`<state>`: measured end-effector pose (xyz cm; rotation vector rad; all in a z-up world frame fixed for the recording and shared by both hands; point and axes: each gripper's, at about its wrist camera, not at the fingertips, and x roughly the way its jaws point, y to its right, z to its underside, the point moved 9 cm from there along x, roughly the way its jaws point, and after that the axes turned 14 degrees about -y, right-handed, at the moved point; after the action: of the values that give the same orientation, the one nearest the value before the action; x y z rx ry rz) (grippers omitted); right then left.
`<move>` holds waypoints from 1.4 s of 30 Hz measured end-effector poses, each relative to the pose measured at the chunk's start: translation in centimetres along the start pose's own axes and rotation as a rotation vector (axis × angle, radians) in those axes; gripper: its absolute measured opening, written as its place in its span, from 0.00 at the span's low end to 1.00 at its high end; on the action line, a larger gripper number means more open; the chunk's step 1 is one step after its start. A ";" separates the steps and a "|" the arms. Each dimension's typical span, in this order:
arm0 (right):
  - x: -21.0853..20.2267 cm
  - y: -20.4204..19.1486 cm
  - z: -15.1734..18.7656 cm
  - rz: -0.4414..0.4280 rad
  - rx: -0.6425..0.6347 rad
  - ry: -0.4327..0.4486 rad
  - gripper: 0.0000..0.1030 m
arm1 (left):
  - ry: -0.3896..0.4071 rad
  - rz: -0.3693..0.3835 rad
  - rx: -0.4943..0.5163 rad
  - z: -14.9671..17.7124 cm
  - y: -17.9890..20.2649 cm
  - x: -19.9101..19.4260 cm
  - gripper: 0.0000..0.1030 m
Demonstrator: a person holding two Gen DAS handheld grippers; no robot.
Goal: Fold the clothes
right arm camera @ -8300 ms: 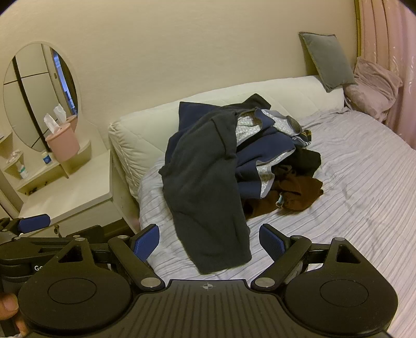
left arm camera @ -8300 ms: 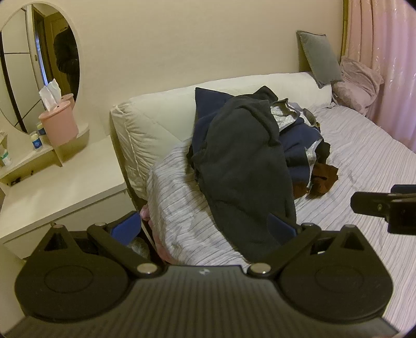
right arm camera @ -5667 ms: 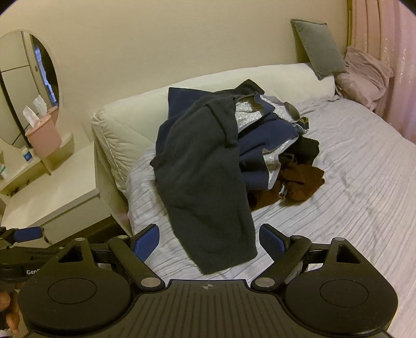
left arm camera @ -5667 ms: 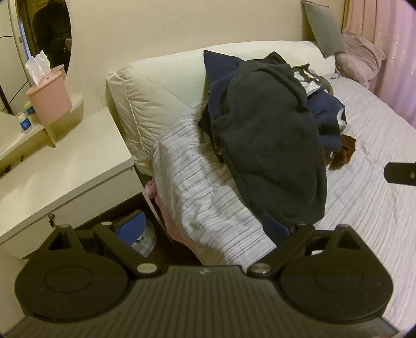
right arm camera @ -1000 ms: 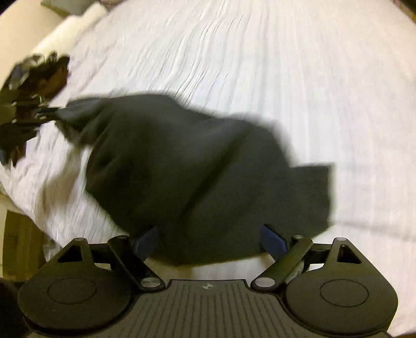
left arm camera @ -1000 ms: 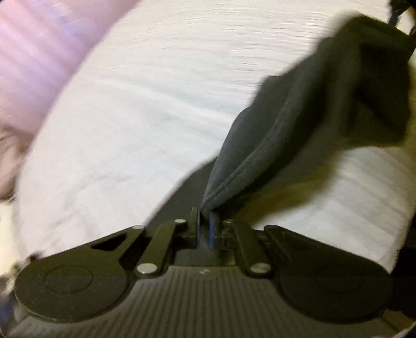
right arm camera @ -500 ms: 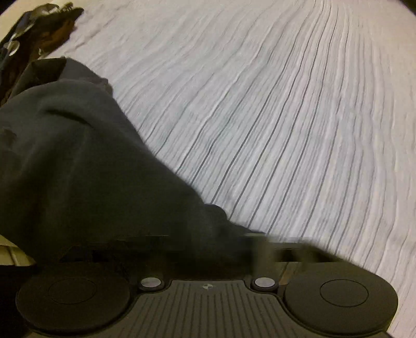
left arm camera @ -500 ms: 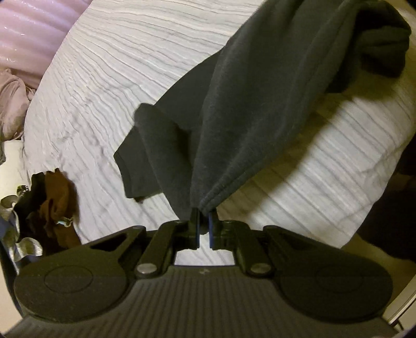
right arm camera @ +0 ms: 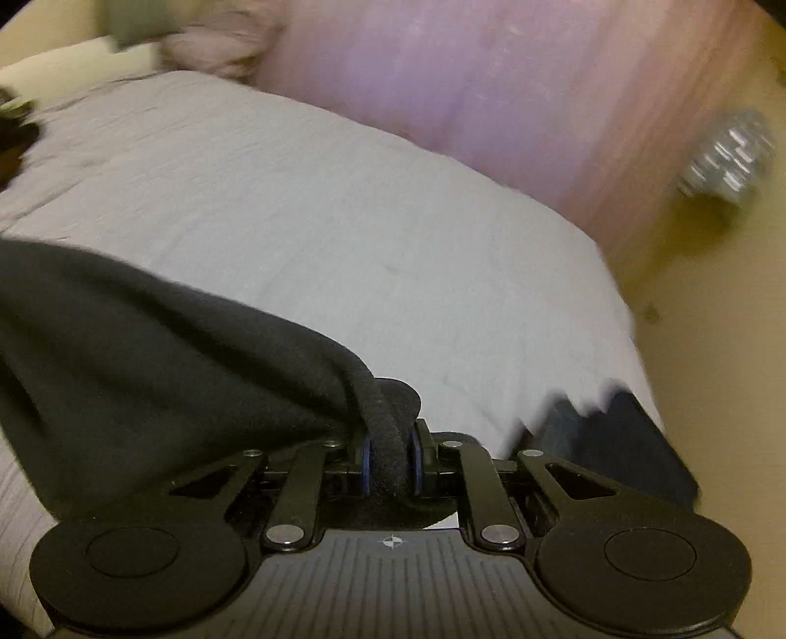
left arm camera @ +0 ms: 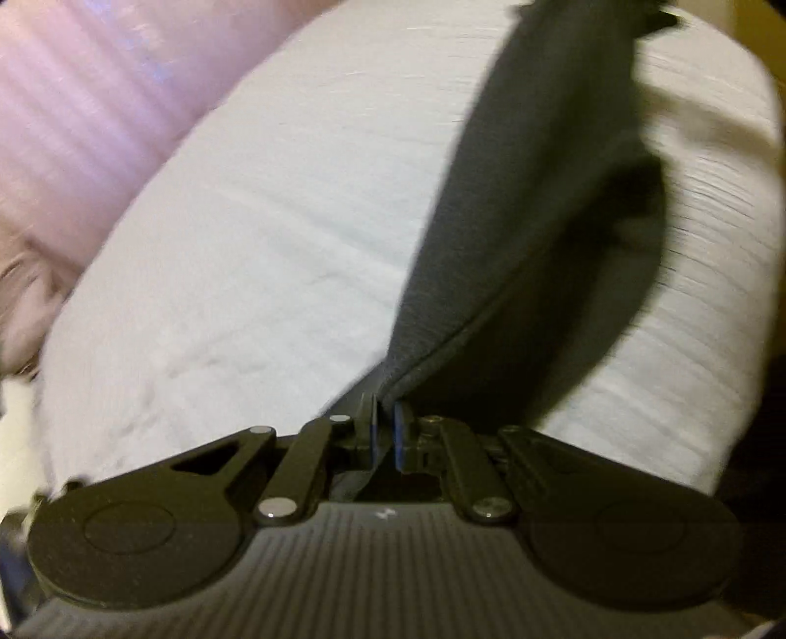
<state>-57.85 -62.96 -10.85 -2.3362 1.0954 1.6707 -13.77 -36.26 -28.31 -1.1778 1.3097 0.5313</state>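
A dark grey sweatshirt (left arm camera: 530, 196) stretches up and to the right across the pale striped bed (left arm camera: 255, 236) in the left wrist view, blurred by motion. My left gripper (left arm camera: 384, 418) is shut on its hem edge. In the right wrist view the same sweatshirt (right arm camera: 147, 344) hangs to the left, and my right gripper (right arm camera: 390, 450) is shut on a thick rolled edge of it. The garment's far end is out of view.
A pink curtain (right arm camera: 466, 98) hangs behind the bed (right arm camera: 344, 221). A pink pillow (right arm camera: 216, 44) and the rest of the clothes pile (right arm camera: 14, 128) lie at the far left. A dark box (right arm camera: 633, 442) sits by the bed's corner, on a tan floor (right arm camera: 712, 295).
Both grippers have swung with the sweatshirt, lifting it off the bed. The right gripper now clamps a rolled edge, and its view has turned toward the curtain and bed corner.
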 end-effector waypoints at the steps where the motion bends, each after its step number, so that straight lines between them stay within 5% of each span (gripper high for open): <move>1: 0.3 0.6 2.0 0.000 0.021 -0.037 0.13 | -0.021 0.037 0.019 0.0 1.6 0.7 0.05; 5: 3.3 0.4 11.4 -0.051 0.101 -0.282 0.14 | -0.143 0.208 0.100 2.3 8.0 3.0 0.07; 8: 4.1 0.9 16.6 -0.075 0.185 -0.417 0.45 | -0.210 0.285 0.148 4.7 11.0 3.3 0.13; 10: 4.0 0.5 17.5 -0.088 0.200 -0.427 0.45 | -0.228 0.294 0.137 5.8 10.9 3.3 0.22; 13: 4.5 -1.7 15.1 -0.095 0.184 -0.383 0.46 | -0.225 0.244 0.069 5.6 8.7 3.6 0.32; 17: 6.1 -6.3 9.7 -0.217 0.112 -0.295 0.47 | -0.191 0.135 -0.012 4.1 4.0 5.0 0.46; 19: 6.6 -9.4 7.3 -0.312 0.045 -0.266 0.63 | -0.174 0.092 -0.034 3.7 1.9 5.8 0.60; 20: 6.8 -11.2 6.3 -0.363 0.005 -0.249 0.73 | -0.168 0.074 -0.031 3.6 1.0 6.3 0.62; 25: 8.8 -22.6 2.9 -0.594 -0.251 -0.213 0.73 | -0.162 0.038 0.038 3.7 -3.2 9.8 0.66; 27: 9.7 -25.4 2.8 -0.625 -0.331 -0.229 0.73 | -0.166 0.039 0.066 3.8 -5.0 11.4 0.68; 35: 11.3 -29.5 6.2 -0.547 -0.495 -0.372 0.73 | -0.185 0.134 0.256 2.8 -10.2 17.7 0.68; 37: 10.9 -29.7 6.6 -0.548 -0.490 -0.372 0.57 | -0.201 0.182 0.323 2.6 -10.4 19.0 0.68; 38: 10.9 -29.6 6.8 -0.542 -0.478 -0.386 0.38 | -0.215 0.217 0.343 2.6 -10.4 19.5 0.67; 39: 10.9 -29.5 7.0 -0.537 -0.465 -0.398 0.31 | -0.235 0.259 0.353 2.7 -10.3 19.9 0.56; 40: 11.0 -29.6 6.7 -0.532 -0.451 -0.405 0.31 | -0.254 0.293 0.356 2.8 -10.3 20.0 0.35; 42: 11.2 -30.0 6.5 -0.534 -0.410 -0.409 0.31 | -0.278 0.324 0.361 3.1 -10.1 19.8 0.15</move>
<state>-43.95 -43.45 -33.03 -2.0567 0.0482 2.1250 1.27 -43.24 -43.40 -0.5748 1.2931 0.6346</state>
